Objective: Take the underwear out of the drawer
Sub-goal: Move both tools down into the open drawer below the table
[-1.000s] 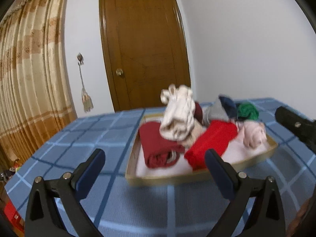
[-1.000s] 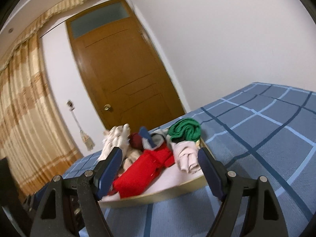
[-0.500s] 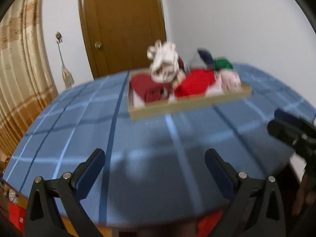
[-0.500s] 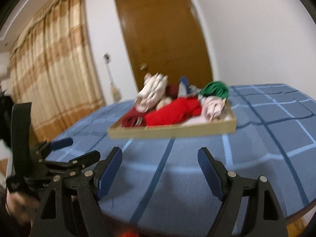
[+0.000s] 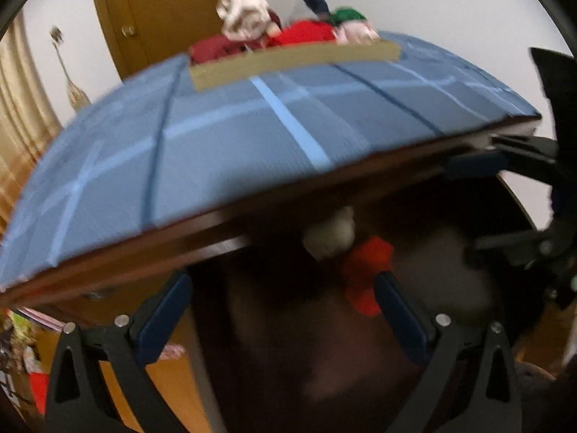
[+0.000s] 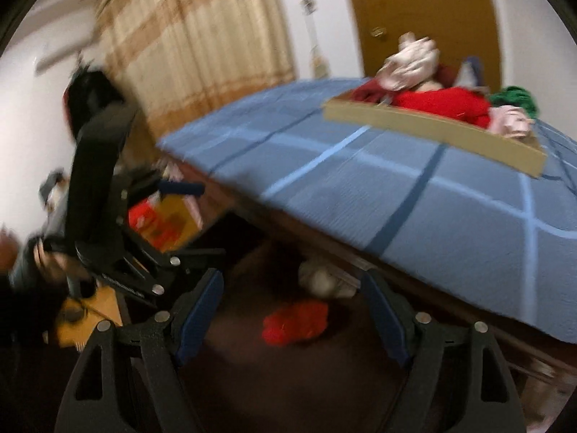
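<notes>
Left wrist view: left gripper is pointing into the dark drawer under the blue tabletop, its fingers standing apart and gripping nothing.
Underwear, left view: red roll is lying just inside the right-hand finger, ahead of it, with a white roll sitting deeper in the drawer just behind the red one.
Tray: cardboard tray of folded garments is sitting on the tabletop, well above and beyond the drawer.
Right wrist view: right gripper is also facing the drawer, fingers spread wide with nothing between them.
Underwear, right view: red roll is lying almost centred between the fingers, just ahead; its long axis seems to be running roughly across the gap, though blur is softening the outline. White roll is resting behind it, near the drawer's back.
Other gripper: left gripper is showing well off to the left of the red roll.
Judgement: right gripper is looking better lined up on the red roll, so a short push forward and a close may be what is needed.
</notes>
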`<state>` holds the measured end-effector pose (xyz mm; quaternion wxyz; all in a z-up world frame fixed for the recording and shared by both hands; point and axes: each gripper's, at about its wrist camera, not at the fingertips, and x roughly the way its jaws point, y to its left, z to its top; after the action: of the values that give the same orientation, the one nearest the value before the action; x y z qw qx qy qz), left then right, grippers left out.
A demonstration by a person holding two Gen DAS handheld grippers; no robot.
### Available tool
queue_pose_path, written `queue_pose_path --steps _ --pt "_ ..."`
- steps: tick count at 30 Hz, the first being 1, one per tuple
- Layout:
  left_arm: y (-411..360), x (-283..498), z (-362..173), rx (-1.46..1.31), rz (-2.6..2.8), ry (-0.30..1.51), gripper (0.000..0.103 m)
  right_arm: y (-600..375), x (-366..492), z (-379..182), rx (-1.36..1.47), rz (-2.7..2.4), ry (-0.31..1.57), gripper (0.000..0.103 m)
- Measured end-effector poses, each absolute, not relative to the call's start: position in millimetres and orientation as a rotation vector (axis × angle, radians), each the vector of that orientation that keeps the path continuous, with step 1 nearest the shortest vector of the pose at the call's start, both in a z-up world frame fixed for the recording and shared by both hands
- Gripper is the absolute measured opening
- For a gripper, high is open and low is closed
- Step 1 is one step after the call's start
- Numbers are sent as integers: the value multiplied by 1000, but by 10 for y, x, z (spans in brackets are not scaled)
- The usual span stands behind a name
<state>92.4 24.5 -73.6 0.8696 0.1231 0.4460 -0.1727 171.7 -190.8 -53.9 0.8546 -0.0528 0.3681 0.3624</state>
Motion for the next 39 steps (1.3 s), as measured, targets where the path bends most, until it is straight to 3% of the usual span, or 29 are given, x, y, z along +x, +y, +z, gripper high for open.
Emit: queue_pose_path --steps 5,7,12,20,24,30,34,39 --pt "266 972 -910 165 -389 1073 102 -1729 1770 -822 -166 867 892 79" --pt "303 1029 -986 130 -362 1119 102 -1655 1830 -973 -187 888 946 73" --pt "384 1086 -1137 52 -330 1183 102 -1461 2005 -1299 -278 911 1010 69" --pt "325 1108 -1143 55 -306 1128 102 -1211 2144 -1602 -368 931 1021 68" --pt "236 1156 -1181 58 -292 1067 102 -1173 2037 -1681 -462 910 1042 54" --pt "205 1199 -1230 -44 -246 1058 102 -1368 1977 -1723 -468 917 1098 43" --pt "162 1214 -1245 -84 -243 1066 102 -1466 1886 -1710 -491 921 1130 42" --pt "278 1231 -1211 -56 -224 1115 102 -1489 1855 -1471 -425 935 1006 46"
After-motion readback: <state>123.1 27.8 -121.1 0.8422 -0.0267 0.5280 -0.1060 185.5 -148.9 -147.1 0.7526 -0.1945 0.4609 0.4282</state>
